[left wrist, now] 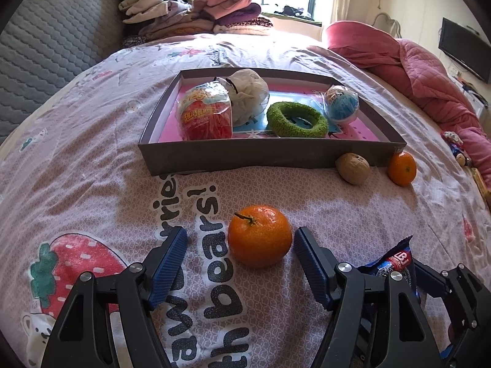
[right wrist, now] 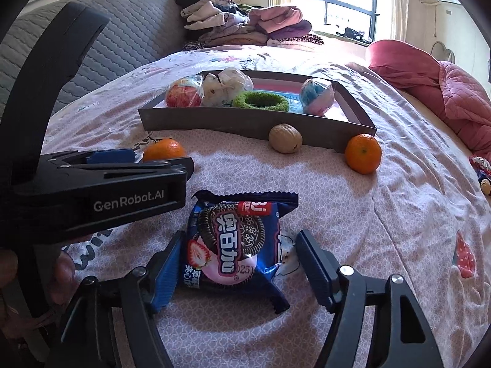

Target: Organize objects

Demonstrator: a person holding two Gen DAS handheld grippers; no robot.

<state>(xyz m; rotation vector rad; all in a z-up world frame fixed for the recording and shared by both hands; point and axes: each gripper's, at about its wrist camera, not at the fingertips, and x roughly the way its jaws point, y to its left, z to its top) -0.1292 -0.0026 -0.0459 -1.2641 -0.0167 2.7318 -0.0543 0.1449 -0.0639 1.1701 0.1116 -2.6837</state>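
A: What is sitting in the shallow grey cardboard tray (left wrist: 270, 155) on the bed?

B: Four items: a red bagged snack (left wrist: 205, 113), a white plastic-wrapped bundle (left wrist: 249, 93), a green fuzzy ring (left wrist: 297, 119), and a blue-and-white wrapped ball (left wrist: 341, 103).

A: And what is waiting outside it?

B: A brown walnut (left wrist: 353, 168) and a small orange mandarin (left wrist: 402, 168) are lying just beside the tray's front wall. A larger stemmed orange mandarin (left wrist: 259, 235) is resting between the left gripper (left wrist: 241, 247)'s wide-spread fingers, not yet pinched. The right gripper (right wrist: 237, 256) is straddling a blue cookie packet (right wrist: 236, 245), fingers wide.

A: Progress?

B: Judging roughly half done; four items are remaining.
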